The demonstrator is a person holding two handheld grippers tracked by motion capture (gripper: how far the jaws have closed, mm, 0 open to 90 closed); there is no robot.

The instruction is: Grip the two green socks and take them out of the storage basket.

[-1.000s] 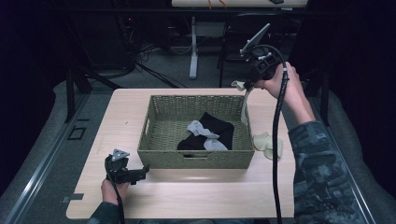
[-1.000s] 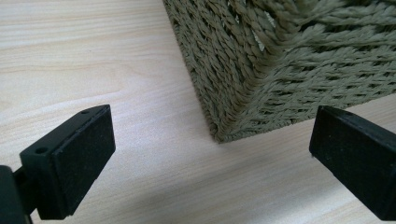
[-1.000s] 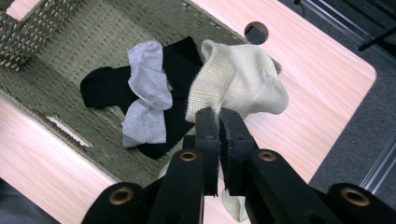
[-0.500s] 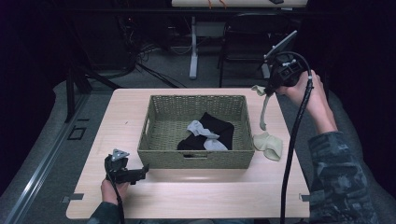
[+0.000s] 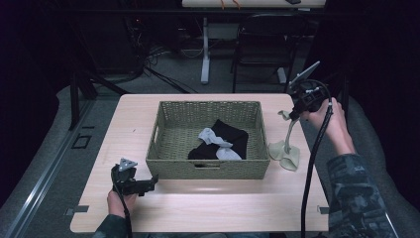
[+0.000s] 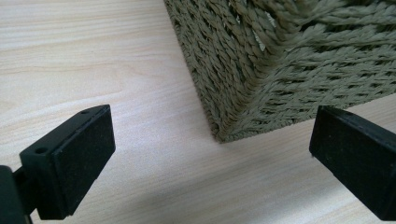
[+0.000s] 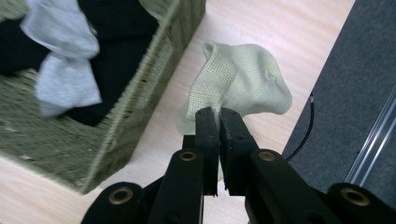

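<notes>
A long pale green sock (image 5: 287, 148) hangs from my right gripper (image 5: 293, 116), which is shut on its upper end above the table's right side. The sock's lower end rests on the table just right of the woven basket (image 5: 208, 171). In the right gripper view the jaws (image 7: 219, 112) pinch the sock (image 7: 243, 84) beside the basket (image 7: 140, 107). A grey sock (image 5: 215, 141) and black cloth (image 5: 236, 135) lie inside the basket. My left gripper (image 5: 152, 181) rests open on the table at the basket's front left corner (image 6: 280, 70), nothing between its jaws.
The light wooden table (image 5: 208, 208) has bare room in front of the basket and along its left side. Its right edge is close to the hanging sock, with grey floor (image 7: 345, 93) beyond. A chair (image 5: 262, 49) and table legs stand behind.
My right hand has moved right and down with the sock, away from the basket's far right corner. The left gripper has stayed put.
</notes>
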